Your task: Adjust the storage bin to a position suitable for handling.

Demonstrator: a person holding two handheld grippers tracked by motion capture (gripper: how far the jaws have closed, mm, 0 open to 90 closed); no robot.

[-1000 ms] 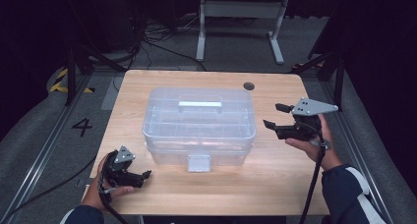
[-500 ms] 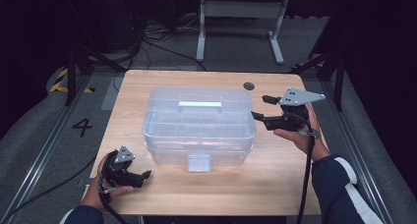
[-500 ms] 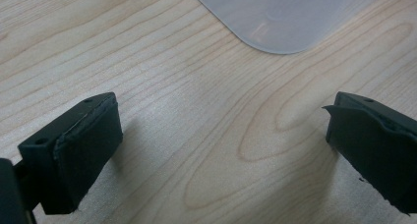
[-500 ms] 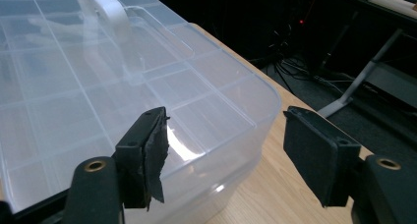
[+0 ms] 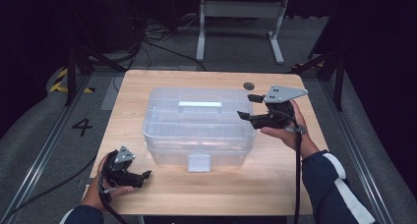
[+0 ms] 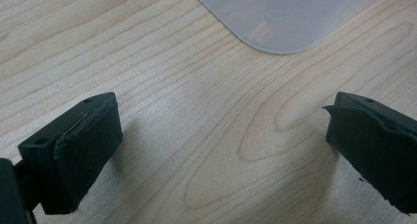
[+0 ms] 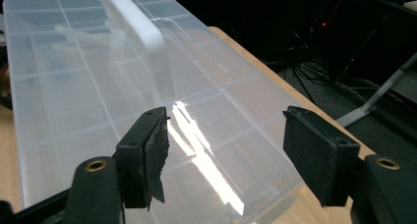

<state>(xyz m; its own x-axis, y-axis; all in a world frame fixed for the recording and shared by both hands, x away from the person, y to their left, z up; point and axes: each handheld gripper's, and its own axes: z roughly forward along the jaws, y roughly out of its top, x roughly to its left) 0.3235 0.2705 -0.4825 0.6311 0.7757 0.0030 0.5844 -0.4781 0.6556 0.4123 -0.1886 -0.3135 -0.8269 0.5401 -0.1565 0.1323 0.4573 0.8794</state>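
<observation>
At the left edge of the wooden surface (image 5: 275, 184), the left claw (image 5: 142, 175) rests low near the front corner, held in the person's left hand (image 5: 110, 182). Its jaws stand wide apart with nothing between them; in the left gripper view they frame bare wood grain, with one rounded corner of the clear plastic box (image 6: 280, 17) just ahead. It looks parked there, out of the way yet close enough to steady the box if needed. In the middle of the surface sits the clear plastic box (image 5: 199, 128), lid on, its white handle (image 5: 199, 104) lying flat along the top and its front latch (image 5: 199, 162) facing the person, apparently down. To the right, the right claw (image 5: 248, 107) hangs above the box's right end, carried by the right hand (image 5: 285, 126) and pointed leftward across the lid. Its jaws have just been closing a little but remain released, with nothing between them. The right gripper view looks along the lid (image 7: 98, 86) towards the handle (image 7: 135, 27), which suggests this claw is lining up over the lid, perhaps for the handle or the right edge.
</observation>
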